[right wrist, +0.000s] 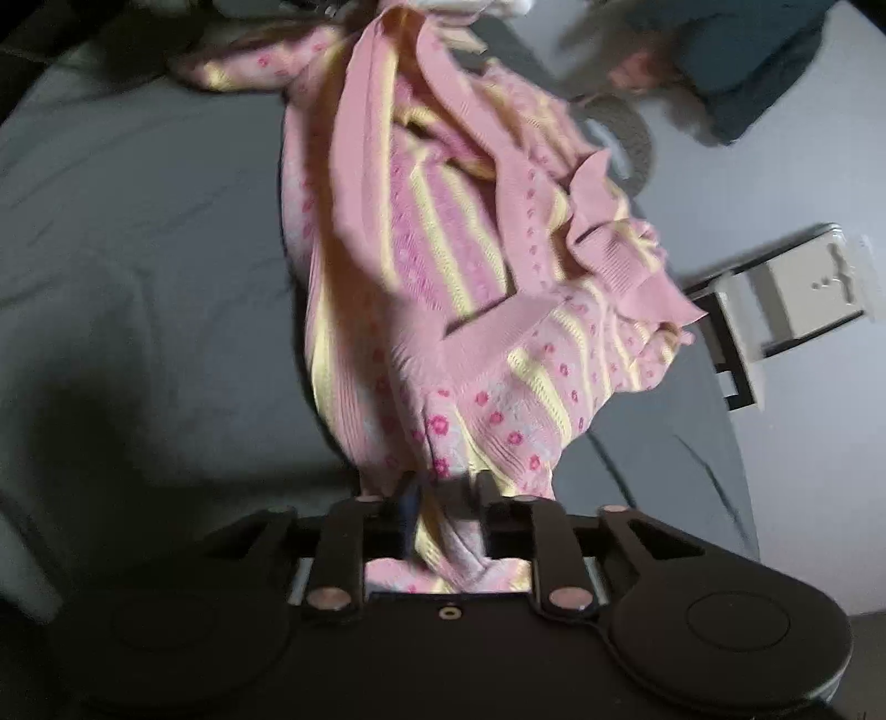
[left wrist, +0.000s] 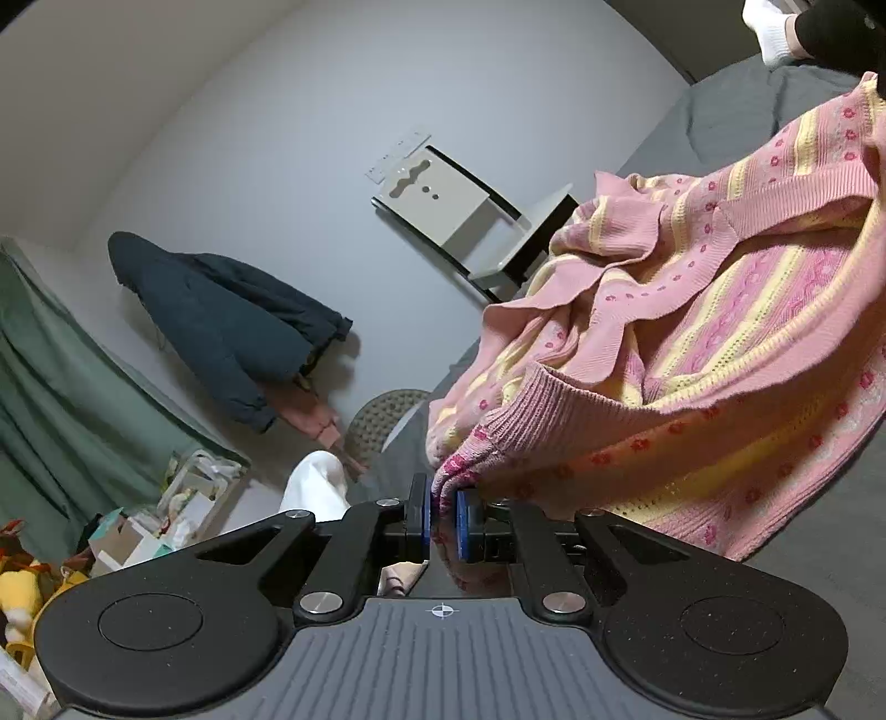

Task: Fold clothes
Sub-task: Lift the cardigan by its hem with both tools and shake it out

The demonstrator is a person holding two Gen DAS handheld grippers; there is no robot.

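Grey bedding is carrying the pink knit cardigan. Left view: your left gripper is pinching its ribbed hem. Right view: your right gripper is clamping another edge; soft, stretchy knit is sagging between, so keep gripping hems.

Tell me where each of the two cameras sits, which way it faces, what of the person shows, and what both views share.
Left wrist: sits behind the left claw, looking low across the grey bed toward a wall with a dark jacket; white-socked feet show.
Right wrist: sits behind the right claw, looking down at the bed; blurred, no body part clearly shows.
Shared: the pink striped sweater that both claws pinch, the bed, the jacket, and a white chair.
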